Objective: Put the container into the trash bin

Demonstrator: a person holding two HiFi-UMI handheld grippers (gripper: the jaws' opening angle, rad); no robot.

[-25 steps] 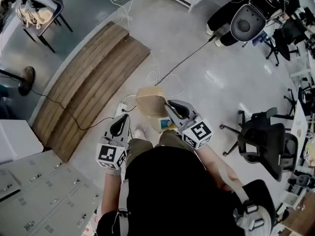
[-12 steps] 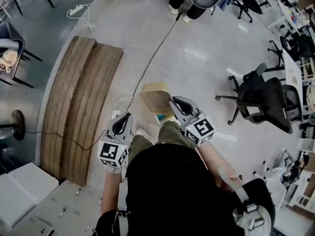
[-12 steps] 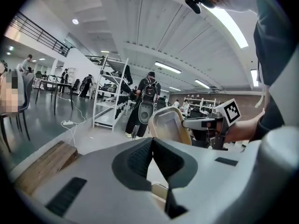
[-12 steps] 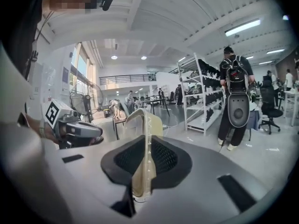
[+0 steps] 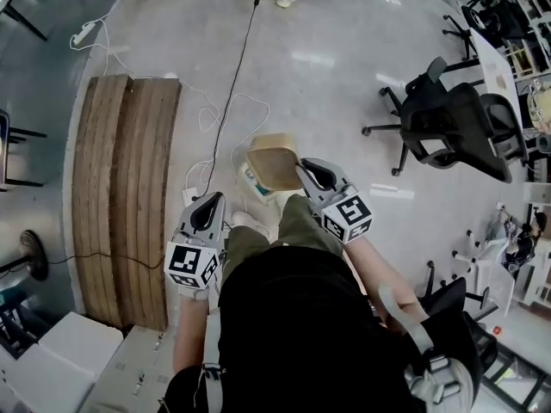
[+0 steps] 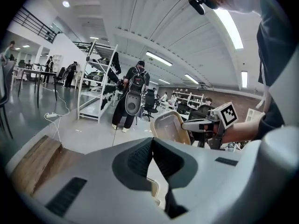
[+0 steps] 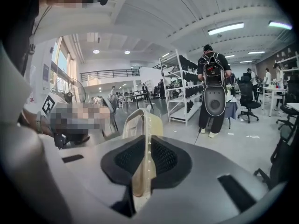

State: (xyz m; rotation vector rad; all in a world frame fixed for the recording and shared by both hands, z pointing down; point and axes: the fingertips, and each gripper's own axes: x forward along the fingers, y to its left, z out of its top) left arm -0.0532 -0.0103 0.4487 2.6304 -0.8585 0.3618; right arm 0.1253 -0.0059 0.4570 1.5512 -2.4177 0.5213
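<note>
Carried onward: empty container (image 5: 274,163) | right hand-held gripper (image 5: 303,172) clamped on rim | left hand-held gripper (image 5: 214,199) closed

The white object (image 5: 252,184) beneath the container (image 5: 274,160) (teal-edged) is mostly hidden.

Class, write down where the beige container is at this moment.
In the head view the container is near centre, above the floor ahead of the person's legs, its rim pinched by the right gripper; the left gripper hangs apart, lower left.
</note>
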